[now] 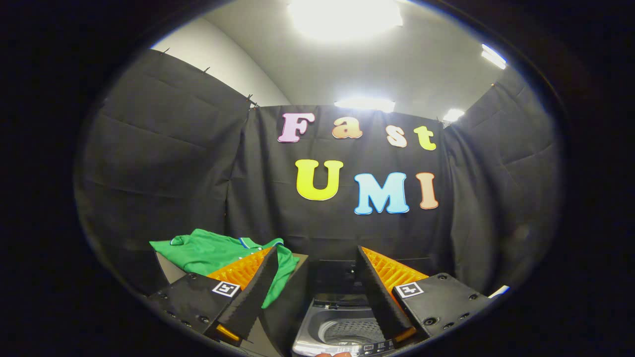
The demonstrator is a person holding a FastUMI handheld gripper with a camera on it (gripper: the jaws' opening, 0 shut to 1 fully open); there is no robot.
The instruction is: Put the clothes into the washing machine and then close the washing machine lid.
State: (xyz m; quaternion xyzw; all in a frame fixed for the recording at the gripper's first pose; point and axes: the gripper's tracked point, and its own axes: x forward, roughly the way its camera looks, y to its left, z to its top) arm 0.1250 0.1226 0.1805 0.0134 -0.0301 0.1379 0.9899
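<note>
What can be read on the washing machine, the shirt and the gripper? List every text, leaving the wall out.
On the washing machine control panel: small markings, too small to read.
On the green shirt: no print visible.
On the gripper, open with fingers apart: two square coded markers, patterns rather than readable words.

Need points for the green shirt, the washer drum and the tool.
green shirt (208, 253): gripper view, on the flat back panel, beyond the left finger.
washer drum (347, 331): gripper view, on the perforated inner wall, between the fingers.
tool (317, 255): gripper view, midway between the fingertips, open.
</note>
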